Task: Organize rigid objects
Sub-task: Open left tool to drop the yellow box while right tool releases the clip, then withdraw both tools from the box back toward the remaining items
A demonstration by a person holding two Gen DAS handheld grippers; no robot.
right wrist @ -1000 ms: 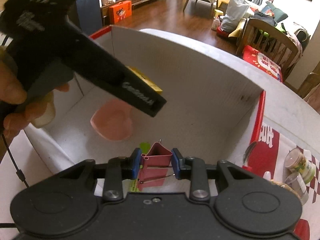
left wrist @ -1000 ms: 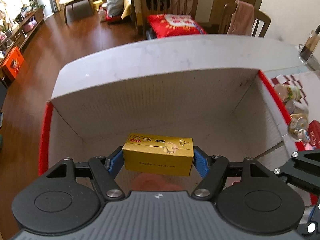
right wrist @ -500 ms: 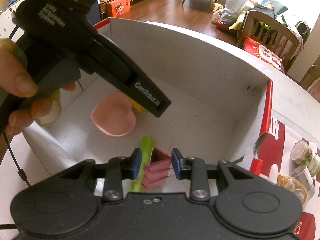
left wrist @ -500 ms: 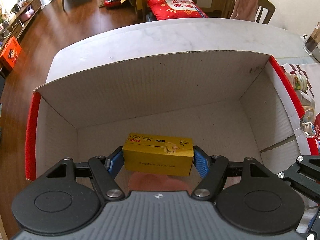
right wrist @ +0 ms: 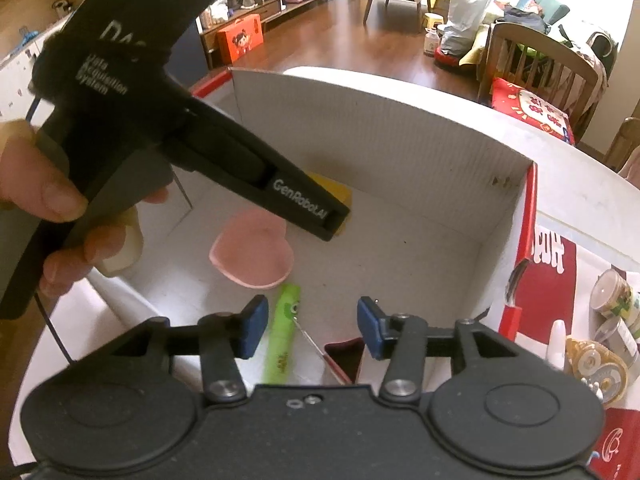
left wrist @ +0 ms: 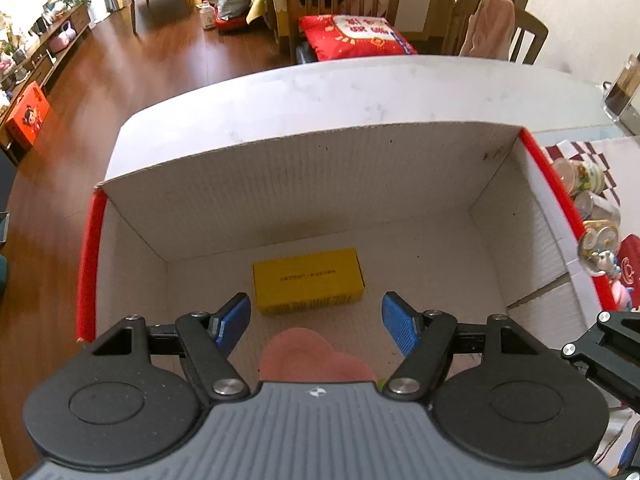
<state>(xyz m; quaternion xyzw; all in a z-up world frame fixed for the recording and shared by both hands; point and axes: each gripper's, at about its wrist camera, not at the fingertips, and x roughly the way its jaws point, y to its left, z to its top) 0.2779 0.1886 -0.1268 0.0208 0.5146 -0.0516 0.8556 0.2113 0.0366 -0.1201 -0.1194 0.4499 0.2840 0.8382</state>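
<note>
Hovering over the cardboard box (left wrist: 304, 184), both grippers are standing with jaws apart and nothing between the pads, so the step in hand reads as release. The right gripper (right wrist: 310, 326) has just been opening its jaws; the red binder clip (right wrist: 344, 360) is lying loose below them, its wire handle sticking out, with the green tube (right wrist: 285, 336) just beside it on the box floor. The left gripper (left wrist: 318, 320) is hanging wide open, its ribbed blue pads clear of the yellow carton (left wrist: 307, 280), which is resting flat on the floor beyond the fingertips. Nearer in, the pink heart-shaped dish (left wrist: 314, 356) is sitting smooth and shallow, partly hidden by the tool body. Corrugated white walls with red outer faces are enclosing everything. Further out, cans and jars (right wrist: 612, 320) are waiting on the tablecloth to the right; the next move probably calls for lifting out and reaching across for one of them.
</note>
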